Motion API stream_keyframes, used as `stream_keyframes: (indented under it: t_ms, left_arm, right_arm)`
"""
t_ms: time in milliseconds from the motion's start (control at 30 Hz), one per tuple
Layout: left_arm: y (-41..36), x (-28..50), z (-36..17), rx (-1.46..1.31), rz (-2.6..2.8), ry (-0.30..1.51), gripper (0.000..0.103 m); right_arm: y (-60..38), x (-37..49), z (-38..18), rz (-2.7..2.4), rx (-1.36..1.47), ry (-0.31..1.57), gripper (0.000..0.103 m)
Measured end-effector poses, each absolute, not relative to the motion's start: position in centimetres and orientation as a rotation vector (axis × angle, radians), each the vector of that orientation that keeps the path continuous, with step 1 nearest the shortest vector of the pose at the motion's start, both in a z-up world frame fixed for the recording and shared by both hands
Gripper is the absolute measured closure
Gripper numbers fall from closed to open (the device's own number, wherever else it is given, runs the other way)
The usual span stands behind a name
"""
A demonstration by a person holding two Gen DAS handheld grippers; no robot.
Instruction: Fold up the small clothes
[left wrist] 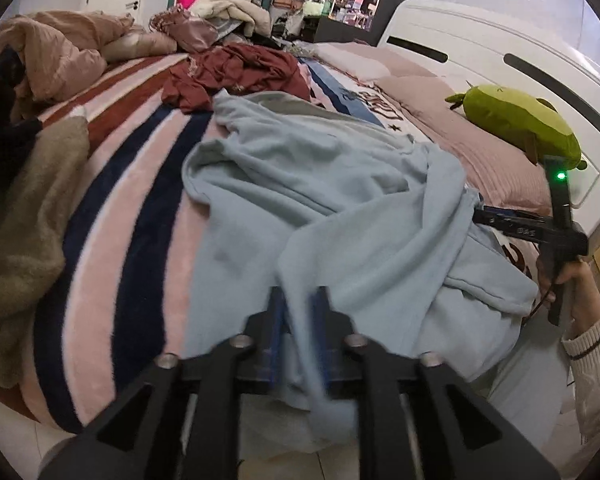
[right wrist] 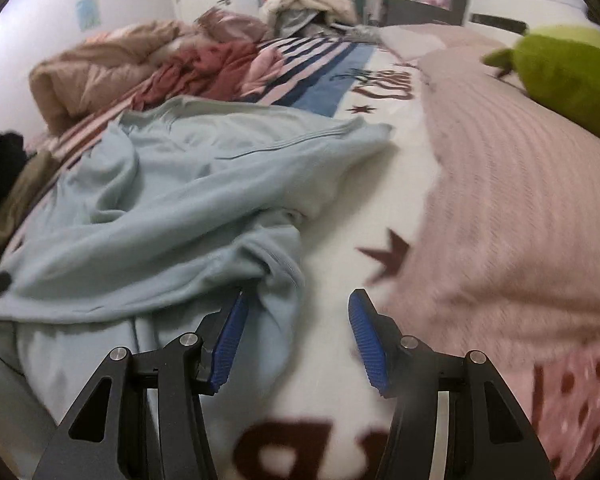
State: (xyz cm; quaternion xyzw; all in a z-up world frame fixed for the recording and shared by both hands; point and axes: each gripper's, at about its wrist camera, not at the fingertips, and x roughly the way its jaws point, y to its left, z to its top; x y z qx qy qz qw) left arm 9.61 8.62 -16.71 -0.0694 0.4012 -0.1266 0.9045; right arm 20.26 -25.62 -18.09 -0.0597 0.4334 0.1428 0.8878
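A light blue garment (left wrist: 320, 184) lies crumpled across the striped bed blanket (left wrist: 140, 184). My left gripper (left wrist: 298, 300) is shut on a fold of the garment's near edge, the cloth running between its blue pads. My right gripper (right wrist: 298, 312) is open, its blue pads wide apart, its left finger against the blue garment (right wrist: 172, 184) near a sleeve or hem, with nothing between the pads. The right gripper also shows in the left wrist view (left wrist: 480, 214) at the garment's right side.
A maroon garment (left wrist: 240, 72) lies beyond the blue one. An olive fleece (left wrist: 24, 216) sits at the left. A pink pillow (right wrist: 500, 200) and a green plush toy (left wrist: 520, 120) lie at the right by the white headboard (left wrist: 500, 52). Beige bedding (left wrist: 60, 48) is piled at the back.
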Motion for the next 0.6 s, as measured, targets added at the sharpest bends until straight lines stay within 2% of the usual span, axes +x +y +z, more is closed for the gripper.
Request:
stream_keyframes:
  t_ms: [33,67,100,167,333,367,433,467,500,533,567,600]
  left_arm:
    - [8.8,9.6,-16.6,-0.151,-0.264,0.824,0.081]
    - [8.9,9.5,-16.5,-0.158,-0.263,0.823,0.079]
    - [9.1,9.5,-16.4,-0.165,-0.262,0.821,0.076]
    - [9.4,9.3,-16.3,-0.169,-0.256,0.813,0.070]
    - [10.5,9.0,-16.9,-0.161,-0.222,0.827,0.068]
    - [10.7,8.9,-17.0,-0.167,-0.220,0.832,0.064]
    - [11.2,8.7,-17.1,-0.189,-0.237,0.832,0.051]
    - [11.5,8.4,-16.9,-0.196,-0.250,0.825,0.042]
    - [11.8,8.1,-16.6,-0.200,-0.262,0.814,0.036]
    - [12.0,7.8,-16.3,-0.200,-0.262,0.807,0.033]
    - [12.4,7.5,-16.1,-0.195,-0.258,0.802,0.025]
    - [12.8,7.2,-15.8,-0.187,-0.253,0.801,0.019]
  right_arm:
    - [-25.3,20.6,-18.2,0.293,-0.142,0.893,0.062]
    - [-25.1,20.9,-18.1,0.268,-0.159,0.879,0.071]
    - [-25.1,21.2,-17.9,0.220,-0.167,0.858,0.076]
    - [-26.2,21.4,-17.1,0.141,-0.128,0.820,0.076]
    - [-27.9,20.3,-16.5,0.038,-0.107,0.804,0.076]
    - [-28.0,19.9,-16.6,0.071,-0.096,0.824,0.076]
    - [-28.0,19.3,-16.6,0.139,-0.070,0.862,0.072]
    - [-28.1,18.9,-16.5,0.174,-0.051,0.880,0.065]
    - [-28.2,18.1,-16.2,0.223,-0.020,0.890,0.053]
    - [-28.5,17.4,-16.0,0.262,0.008,0.892,0.047]
    - [-28.7,16.6,-15.7,0.298,0.034,0.897,0.042]
    - [-29.1,15.6,-15.4,0.339,0.060,0.910,0.041]
